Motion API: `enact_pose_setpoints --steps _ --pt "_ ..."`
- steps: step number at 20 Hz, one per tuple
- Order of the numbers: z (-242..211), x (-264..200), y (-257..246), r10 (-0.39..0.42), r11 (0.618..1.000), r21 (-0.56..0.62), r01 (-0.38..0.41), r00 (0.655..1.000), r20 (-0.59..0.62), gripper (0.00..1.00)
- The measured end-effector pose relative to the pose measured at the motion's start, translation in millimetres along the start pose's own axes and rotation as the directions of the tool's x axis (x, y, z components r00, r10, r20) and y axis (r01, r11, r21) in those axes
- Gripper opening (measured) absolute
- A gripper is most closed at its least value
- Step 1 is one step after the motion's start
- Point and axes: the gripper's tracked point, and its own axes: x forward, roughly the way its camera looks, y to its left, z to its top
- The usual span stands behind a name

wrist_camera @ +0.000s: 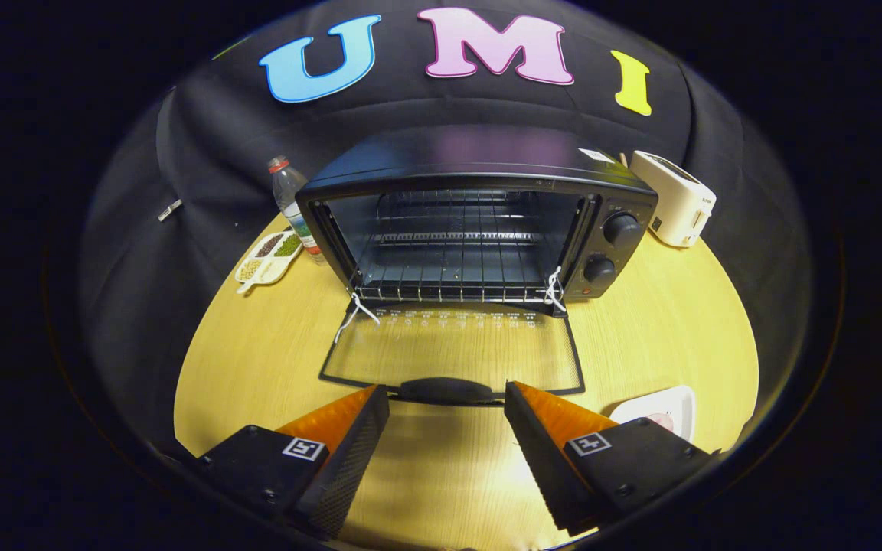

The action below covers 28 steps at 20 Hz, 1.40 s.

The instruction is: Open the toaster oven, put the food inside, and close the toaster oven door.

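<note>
the gripper (447, 413) has its fingers spread wide, holding nothing, above the wooden table (655, 337). the toaster oven (479, 222) stands just ahead, door (452, 352) folded flat onto the table, glass up. the door handle (447, 390) lies between the fingertips; contact cannot be judged. the wire rack (452, 287) inside is bare. a white plate (667, 409) sits beside the right finger. a water bottle (292, 203), a sectioned dish (266, 256) and a white toaster (674, 199) flank the oven.

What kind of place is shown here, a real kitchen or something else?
Probably a staged recording booth, not a real kitchen: black cloth hangs as a wall behind a round wooden table holding a toaster oven with its door down and a white toaster. The open gripper holds nothing.
</note>
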Motion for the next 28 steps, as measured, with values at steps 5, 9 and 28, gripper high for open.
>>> enact_pose_setpoints --steps 5,9,28 --pt "10.8 -9.5 -1.9 0.031 1.0 0.003 -0.031 0.999 0.028 0.99" --pt "23.4 -34.7 -10.4 0.113 0.992 0.046 -0.115 0.992 0.062 0.99" --pt "-103.9 -23.6 -332.1 -0.131 0.987 0.05 0.15 0.952 -0.277 0.66"
